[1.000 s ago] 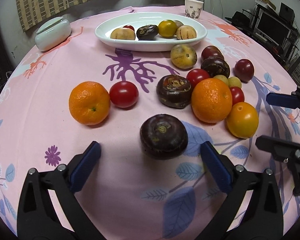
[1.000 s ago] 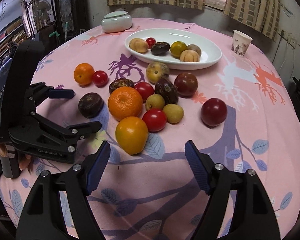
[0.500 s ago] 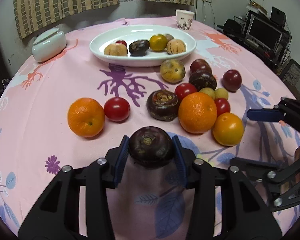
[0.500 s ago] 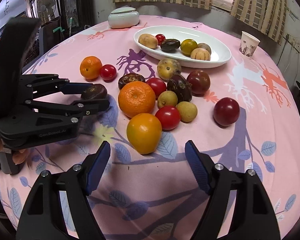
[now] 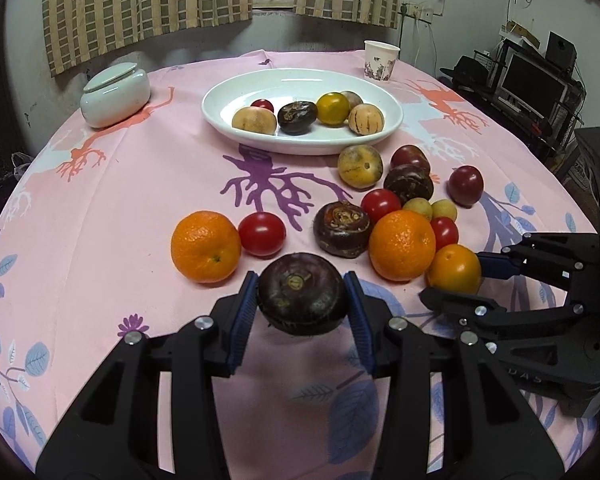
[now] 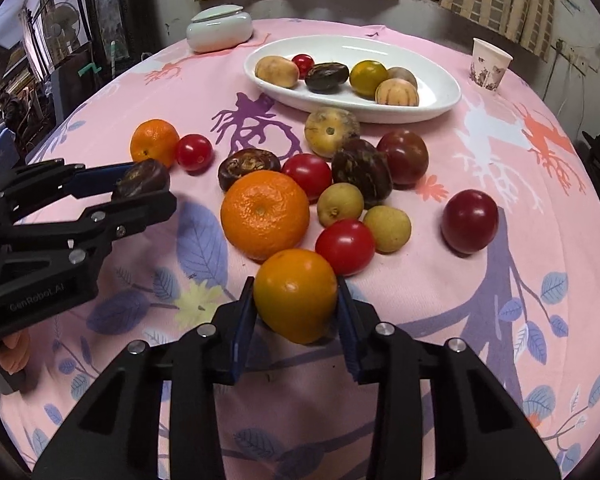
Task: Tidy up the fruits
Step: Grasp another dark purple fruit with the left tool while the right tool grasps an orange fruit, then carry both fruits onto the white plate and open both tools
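A: Since a second ago, both our grippers have closed: the left gripper [image 5: 302,306] went from wide open to clamped on the round, dark purple, rough-skinned fruit [image 5: 302,293].

B: In the left wrist view we see its blue ribbed pads pressing that fruit's sides, near the dimpled orange mandarin [image 5: 205,246] on the pink printed tablecloth [image 5: 100,208].

A: In the right wrist view, our right gripper [image 6: 296,310] has just been closing, and its jaws squeeze the smooth, glossy orange-yellow fruit [image 6: 296,295] in front of the loose pile.

B: Beyond lies the oval white ceramic dish [image 6: 440,92], holding six fruits.
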Motion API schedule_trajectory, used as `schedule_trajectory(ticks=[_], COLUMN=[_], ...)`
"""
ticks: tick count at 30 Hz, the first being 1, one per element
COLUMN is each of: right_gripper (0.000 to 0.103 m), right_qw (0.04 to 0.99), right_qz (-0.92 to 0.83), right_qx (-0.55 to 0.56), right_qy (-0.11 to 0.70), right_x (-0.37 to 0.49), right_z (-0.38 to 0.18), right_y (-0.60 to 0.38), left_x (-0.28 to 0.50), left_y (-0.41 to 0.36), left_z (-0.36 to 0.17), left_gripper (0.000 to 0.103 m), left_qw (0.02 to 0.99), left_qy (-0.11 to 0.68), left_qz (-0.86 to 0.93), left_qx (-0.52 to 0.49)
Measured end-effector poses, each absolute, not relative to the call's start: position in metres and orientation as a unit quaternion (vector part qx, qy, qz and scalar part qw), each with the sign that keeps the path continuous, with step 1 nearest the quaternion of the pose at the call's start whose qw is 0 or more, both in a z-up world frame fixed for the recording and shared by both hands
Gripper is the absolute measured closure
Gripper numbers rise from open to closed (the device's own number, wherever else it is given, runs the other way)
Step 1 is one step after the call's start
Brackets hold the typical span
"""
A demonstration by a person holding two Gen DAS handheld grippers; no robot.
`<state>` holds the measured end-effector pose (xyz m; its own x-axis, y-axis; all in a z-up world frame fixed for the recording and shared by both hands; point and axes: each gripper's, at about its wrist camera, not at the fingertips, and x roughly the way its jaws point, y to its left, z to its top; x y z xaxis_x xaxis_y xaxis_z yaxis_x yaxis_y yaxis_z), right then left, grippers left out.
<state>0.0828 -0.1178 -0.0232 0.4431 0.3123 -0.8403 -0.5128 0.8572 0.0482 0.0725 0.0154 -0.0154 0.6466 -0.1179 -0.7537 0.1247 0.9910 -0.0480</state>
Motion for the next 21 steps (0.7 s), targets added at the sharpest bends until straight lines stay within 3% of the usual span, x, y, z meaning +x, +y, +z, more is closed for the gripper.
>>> schedule_trajectory(ticks=[11, 21], right_gripper=[0.065, 0.065], right_qw=[0.876, 0.904], right_qz=[0.236, 0.250], right_qx=[-0.070, -0.088], right_qy=[0.414, 0.335], right_x=[0.061, 0.104], right_z=[0.027, 0.094], right_y=[-0.172, -0.175], left_x=[0.068, 0.081], left_y=[0.020, 0.018], left_z=[-0.007, 0.063], left_gripper=[0.059, 0.059], left_qw=[0.904, 0.920], left_qy=[0.422, 0.383], left_qz=[-0.071, -0.074], left_qx=[-0.009, 0.019])
